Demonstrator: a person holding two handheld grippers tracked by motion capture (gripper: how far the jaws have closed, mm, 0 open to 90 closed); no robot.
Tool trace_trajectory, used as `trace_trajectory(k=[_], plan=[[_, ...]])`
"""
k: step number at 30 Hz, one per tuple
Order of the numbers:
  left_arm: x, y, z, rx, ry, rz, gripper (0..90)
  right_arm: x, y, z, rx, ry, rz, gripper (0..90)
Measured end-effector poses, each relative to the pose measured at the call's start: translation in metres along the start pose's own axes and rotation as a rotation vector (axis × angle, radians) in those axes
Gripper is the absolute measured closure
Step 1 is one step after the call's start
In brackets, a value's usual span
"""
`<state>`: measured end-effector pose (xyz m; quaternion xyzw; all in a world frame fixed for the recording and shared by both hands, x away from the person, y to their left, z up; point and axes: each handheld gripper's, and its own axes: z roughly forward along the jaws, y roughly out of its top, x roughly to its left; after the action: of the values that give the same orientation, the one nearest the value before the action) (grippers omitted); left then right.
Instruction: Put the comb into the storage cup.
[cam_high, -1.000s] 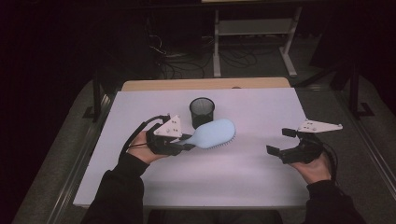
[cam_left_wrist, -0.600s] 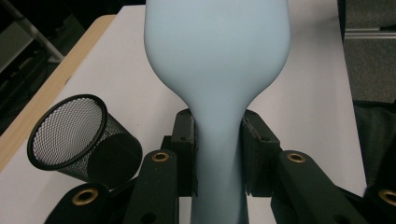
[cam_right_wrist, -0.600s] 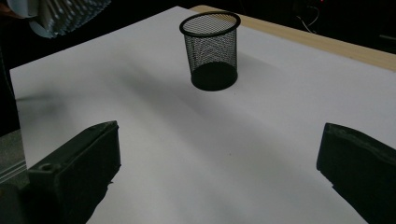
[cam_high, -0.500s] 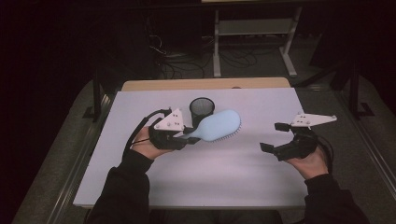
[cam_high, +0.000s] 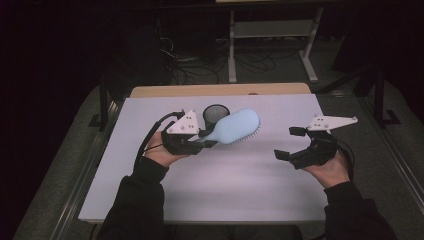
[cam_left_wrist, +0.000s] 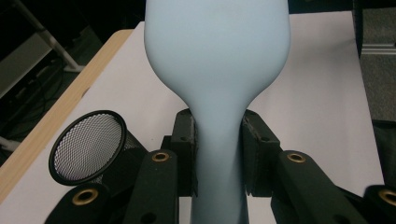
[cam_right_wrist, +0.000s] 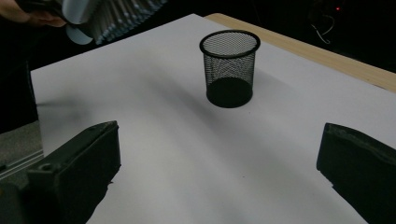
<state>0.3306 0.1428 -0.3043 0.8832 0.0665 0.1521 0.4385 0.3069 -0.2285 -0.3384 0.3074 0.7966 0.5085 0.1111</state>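
Note:
A light blue hairbrush (cam_high: 235, 127) hangs above the white table, bristles facing down and to the right. My left gripper (cam_high: 206, 140) is shut on its handle; in the left gripper view both pads (cam_left_wrist: 187, 140) press the narrow neck of the hairbrush (cam_left_wrist: 217, 60). Just behind the brush stands a black mesh cup (cam_high: 215, 115), upright on the table; the cup (cam_left_wrist: 88, 147) sits left of the jaws, and the cup (cam_right_wrist: 229, 68) stands ahead in the right gripper view. My right gripper (cam_high: 290, 144) floats above the table's right side, open, nothing between its fingers.
The white table sheet (cam_high: 240, 185) has a wooden strip (cam_high: 220, 90) along its far edge. Behind the table are a white stand (cam_high: 270, 30) and cables on the dark floor. The brush's bristles (cam_right_wrist: 116, 16) show at the top left of the right gripper view.
The left gripper has lifted the hairbrush slightly and tilted its head up toward the cup. The right gripper has risen and drifted a little to the left.

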Motion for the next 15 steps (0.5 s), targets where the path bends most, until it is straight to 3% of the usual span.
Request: trace_trajectory(k=[15], plan=[[0.003, 0.001, 0.003, -0.022, 0.039, -0.006, 70.3, 0.011, 0.025, 0.005, 0.002, 0.035, -0.042, 0.0]])
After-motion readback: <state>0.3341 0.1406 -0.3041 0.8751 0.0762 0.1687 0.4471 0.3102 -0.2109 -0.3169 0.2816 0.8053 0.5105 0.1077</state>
